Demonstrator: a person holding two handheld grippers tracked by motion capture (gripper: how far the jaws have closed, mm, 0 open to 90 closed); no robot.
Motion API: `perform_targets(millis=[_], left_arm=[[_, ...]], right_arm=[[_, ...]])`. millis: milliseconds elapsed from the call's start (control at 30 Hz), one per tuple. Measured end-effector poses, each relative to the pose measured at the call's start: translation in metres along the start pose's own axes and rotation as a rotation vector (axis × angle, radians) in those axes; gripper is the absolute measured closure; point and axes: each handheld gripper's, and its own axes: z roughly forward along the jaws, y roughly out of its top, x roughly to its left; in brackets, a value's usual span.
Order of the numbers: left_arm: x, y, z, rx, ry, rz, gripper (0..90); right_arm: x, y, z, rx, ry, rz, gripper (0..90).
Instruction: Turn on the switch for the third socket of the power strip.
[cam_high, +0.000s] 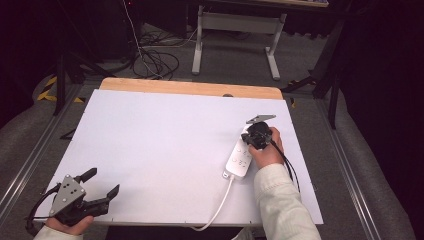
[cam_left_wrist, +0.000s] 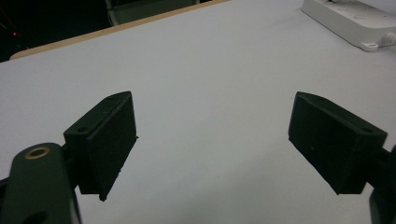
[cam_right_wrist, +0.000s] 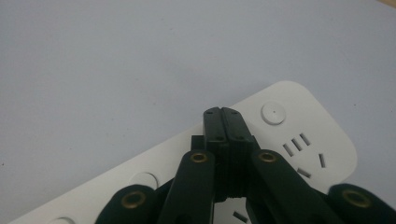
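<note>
Power strip (cam_high: 240, 156) lies near the table's right edge, its long axis running roughly from the near side toward the far side, white cord (cam_high: 220, 202) trailing off the near edge. The right gripper (cam_high: 258, 136) sits directly over the strip's far end; in the right gripper view its jaws are clenched together with nothing between them, the tips hovering at or just above the strip's top face beside a round button (cam_right_wrist: 272, 112). Whether the tips actually touch the plastic cannot be told. That closeness is what the coming move likely turns on — a press down onto the strip, with the button just beside the tips.

The left gripper (cam_high: 102, 182) rests well apart at the table's near left corner, jaws spread wide and empty; the strip lies far off to its right, so the right hand (cam_high: 265, 155) is plainly the nearer one.

The table (cam_high: 160, 135) is a flat, pale, matte sheet with a wooden strip along its far edge — smooth and bare apart from the strip. Beyond it, a dark room: grey floor, loose cables (cam_high: 155, 60), and the legs of a desk frame (cam_high: 235, 35).
</note>
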Motion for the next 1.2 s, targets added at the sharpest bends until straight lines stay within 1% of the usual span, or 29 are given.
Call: perform_targets(millis=[133,200,233,333,433,500,567,700,900,1000,1200], left_arm=[[-0.0003,-0.0001,0.0002,0.000,-0.002,-0.005,15.6],[-0.0003,-0.0001,0.0002,0.000,-0.002,-0.004,15.6],[-0.0004,-0.0001,0.0002,0.000,-0.002,-0.004,15.6],[-0.0004,-0.0001,0.0001,0.001,-0.002,-0.003,15.6],[-0.0003,-0.0001,0.0000,0.003,-0.002,0.001,15.6],[-0.0006,-0.0002,0.0002,0.001,-0.004,-0.006,15.6],[-0.0003,-0.0001,0.0002,0.003,-0.002,-0.001,15.6],[-0.0004,-0.0001,0.0003,0.003,-0.002,-0.001,15.6],[-0.0005,-0.0001,0.0001,0.004,-0.002,0.001,15.6],[-0.0004,-0.0001,0.0003,0.004,-0.003,-0.001,15.6],[-0.0004,-0.0001,0.0002,0.005,-0.002,0.003,15.6]], right_arm=[[0.0005,0.0000,0.0006,0.003,-0.001,-0.003,90.0],[0.0013,0.0001,0.0007,0.006,-0.007,-0.011,90.0],[0.0032,0.0004,0.0011,0.008,-0.020,-0.029,90.0],[0.0044,0.0008,0.0011,0.013,-0.028,-0.037,90.0],[0.0036,0.0007,0.0016,0.013,-0.023,-0.027,90.0],[0.0034,0.0007,0.0017,0.015,-0.023,-0.028,90.0],[0.0033,0.0009,0.0019,0.017,-0.018,-0.027,90.0],[0.0047,0.0013,0.0023,0.023,-0.027,-0.032,90.0],[0.0045,0.0006,0.0026,0.019,-0.026,-0.029,90.0],[0.0033,-0.0001,0.0028,0.014,-0.018,-0.012,90.0],[0.0036,-0.0004,0.0032,0.014,-0.023,-0.005,90.0]])
